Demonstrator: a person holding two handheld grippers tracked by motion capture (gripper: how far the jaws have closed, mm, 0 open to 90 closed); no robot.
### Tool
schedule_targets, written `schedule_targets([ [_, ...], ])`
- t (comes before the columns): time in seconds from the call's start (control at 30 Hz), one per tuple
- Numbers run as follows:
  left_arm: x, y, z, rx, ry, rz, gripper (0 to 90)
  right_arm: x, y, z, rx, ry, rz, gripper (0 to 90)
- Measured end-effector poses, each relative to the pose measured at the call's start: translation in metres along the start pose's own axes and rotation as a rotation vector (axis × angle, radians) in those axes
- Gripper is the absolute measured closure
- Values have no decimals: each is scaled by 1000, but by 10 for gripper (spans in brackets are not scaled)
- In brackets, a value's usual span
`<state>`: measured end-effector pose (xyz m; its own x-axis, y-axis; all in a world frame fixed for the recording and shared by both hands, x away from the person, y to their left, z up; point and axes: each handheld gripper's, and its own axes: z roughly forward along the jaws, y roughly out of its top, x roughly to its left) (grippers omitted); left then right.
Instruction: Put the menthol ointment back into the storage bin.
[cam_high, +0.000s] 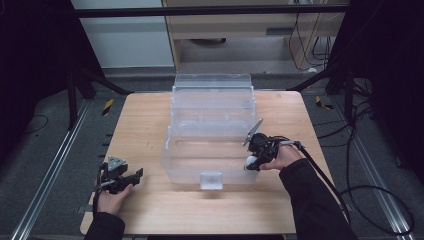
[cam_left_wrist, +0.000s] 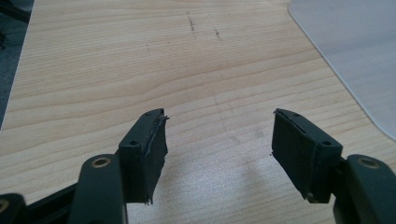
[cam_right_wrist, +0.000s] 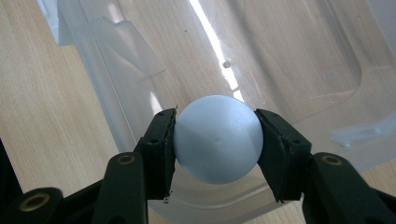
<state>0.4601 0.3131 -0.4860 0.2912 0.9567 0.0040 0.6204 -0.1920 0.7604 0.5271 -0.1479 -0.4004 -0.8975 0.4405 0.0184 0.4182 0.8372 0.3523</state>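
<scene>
While the right gripper (cam_right_wrist: 217, 149) clamps one pale ball (cam_right_wrist: 217, 140) between its two black jaws, both pads touch the ball's sides. It hangs over the front right corner of one clear plastic bin (cam_high: 190, 165), whose lid stands open behind it. One left gripper (cam_left_wrist: 217, 154), jaws spread apart and holding nothing, rests low over the bare wooden table (cam_left_wrist: 116, 60), well apart from the bin, at the table's front left.
</scene>
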Motion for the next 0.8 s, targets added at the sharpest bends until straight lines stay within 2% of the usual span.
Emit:
schedule_targets([
  [0.8,0,0,0,2,0,0,352,2,0,5,12,-20,-12,497],
])
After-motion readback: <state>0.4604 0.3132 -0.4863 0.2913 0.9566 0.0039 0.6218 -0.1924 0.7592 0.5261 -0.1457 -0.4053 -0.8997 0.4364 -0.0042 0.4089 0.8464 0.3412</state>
